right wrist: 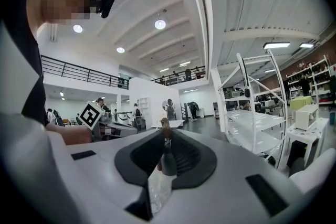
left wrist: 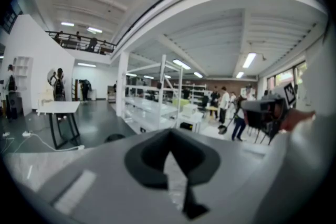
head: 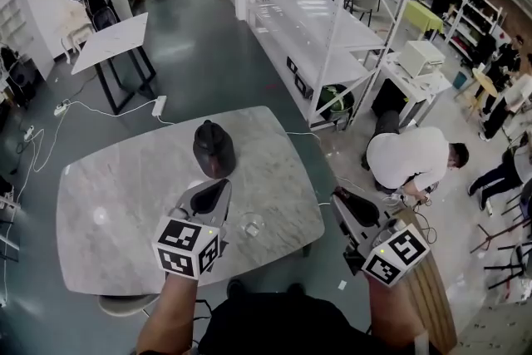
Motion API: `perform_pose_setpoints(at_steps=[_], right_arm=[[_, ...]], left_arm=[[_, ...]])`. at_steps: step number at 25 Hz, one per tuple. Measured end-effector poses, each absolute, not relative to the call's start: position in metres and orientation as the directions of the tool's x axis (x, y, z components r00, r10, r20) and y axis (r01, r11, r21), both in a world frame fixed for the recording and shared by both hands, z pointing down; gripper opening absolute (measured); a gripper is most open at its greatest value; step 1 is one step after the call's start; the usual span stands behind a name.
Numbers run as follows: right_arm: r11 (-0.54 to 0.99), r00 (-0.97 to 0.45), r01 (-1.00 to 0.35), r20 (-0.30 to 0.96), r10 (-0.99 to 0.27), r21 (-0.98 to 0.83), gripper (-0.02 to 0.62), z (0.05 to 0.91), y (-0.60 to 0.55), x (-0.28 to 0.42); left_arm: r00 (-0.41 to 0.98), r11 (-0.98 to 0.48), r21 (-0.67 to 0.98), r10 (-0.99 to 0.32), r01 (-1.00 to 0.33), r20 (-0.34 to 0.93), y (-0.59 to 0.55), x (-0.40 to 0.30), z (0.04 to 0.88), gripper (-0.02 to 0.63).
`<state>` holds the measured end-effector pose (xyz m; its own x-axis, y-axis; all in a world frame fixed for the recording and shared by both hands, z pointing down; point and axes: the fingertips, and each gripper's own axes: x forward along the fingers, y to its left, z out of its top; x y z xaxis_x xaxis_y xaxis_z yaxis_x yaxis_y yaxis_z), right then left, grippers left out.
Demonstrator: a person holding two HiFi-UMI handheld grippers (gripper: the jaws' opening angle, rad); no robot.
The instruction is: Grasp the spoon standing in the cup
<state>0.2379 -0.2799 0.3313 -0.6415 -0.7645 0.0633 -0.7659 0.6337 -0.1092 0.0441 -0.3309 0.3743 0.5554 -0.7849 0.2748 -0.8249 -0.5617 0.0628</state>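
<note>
A clear glass cup (head: pixel 252 224) stands near the front edge of the marble table (head: pixel 125 204), and I see nothing in it. My right gripper (head: pixel 339 194) is off the table's right edge. In the right gripper view it (right wrist: pixel 165 136) is shut on the spoon (right wrist: pixel 165 124), whose thin brown handle sticks up between the pads. My left gripper (head: pixel 218 185) hovers over the table just left of the cup. Its jaws (left wrist: pixel 170 150) meet at the tips with nothing between them.
A black jug-like object (head: pixel 214 148) sits on the table beyond the left gripper. A person (head: pixel 409 162) crouches on the floor to the right. White shelving racks (head: pixel 324 21) stand behind, a second table (head: pixel 112 41) is far left, and cables (head: pixel 66 106) lie on the floor.
</note>
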Motion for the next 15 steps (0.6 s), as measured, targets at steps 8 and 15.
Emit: perform_pose_setpoints(at_steps=[8, 15], right_arm=[[0.642, -0.649, -0.760, 0.065, -0.758, -0.106, 0.034, 0.3307, -0.2763, 0.2322], [0.638, -0.646, -0.762, 0.068, -0.760, -0.111, 0.034, 0.3309, -0.2748, 0.2319]], left_arm=[[0.556, -0.562, 0.063, -0.785, -0.825, 0.273, -0.3266, 0.0421, 0.3746, 0.009], [0.559, -0.565, 0.064, -0.783, -0.823, 0.275, -0.3266, 0.0411, 0.3752, 0.009]])
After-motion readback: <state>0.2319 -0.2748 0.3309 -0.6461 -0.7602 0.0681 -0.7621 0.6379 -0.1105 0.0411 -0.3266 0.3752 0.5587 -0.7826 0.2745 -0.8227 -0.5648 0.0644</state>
